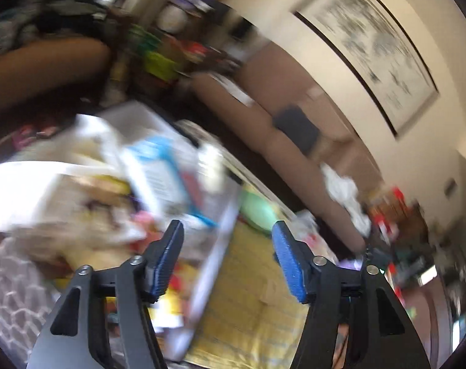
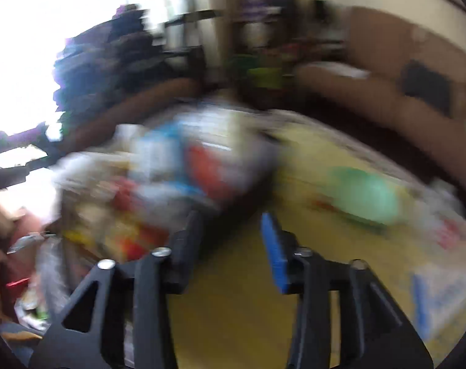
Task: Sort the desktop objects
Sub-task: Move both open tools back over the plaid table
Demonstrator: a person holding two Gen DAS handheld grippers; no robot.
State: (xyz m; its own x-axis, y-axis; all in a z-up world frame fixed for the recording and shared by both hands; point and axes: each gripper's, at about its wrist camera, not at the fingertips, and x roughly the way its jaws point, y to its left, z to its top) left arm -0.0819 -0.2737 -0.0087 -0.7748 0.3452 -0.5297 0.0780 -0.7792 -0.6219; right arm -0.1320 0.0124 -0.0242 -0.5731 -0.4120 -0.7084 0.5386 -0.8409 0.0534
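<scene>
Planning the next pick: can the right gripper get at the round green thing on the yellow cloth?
Probably yes. The right gripper is open and empty, and bare yellow cloth lies between it and the green thing; blur hides detail.

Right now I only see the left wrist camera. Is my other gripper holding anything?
Observer: No. The right gripper has its jaws apart, with nothing between them.
Operator: What's in front of it?
Observer: Yellow cloth lies below and ahead of the jaws.
Operator: Anything off to its right?
Observer: A blue-and-white flat thing lies on the cloth at the lower right. It is too blurred to name.
</scene>
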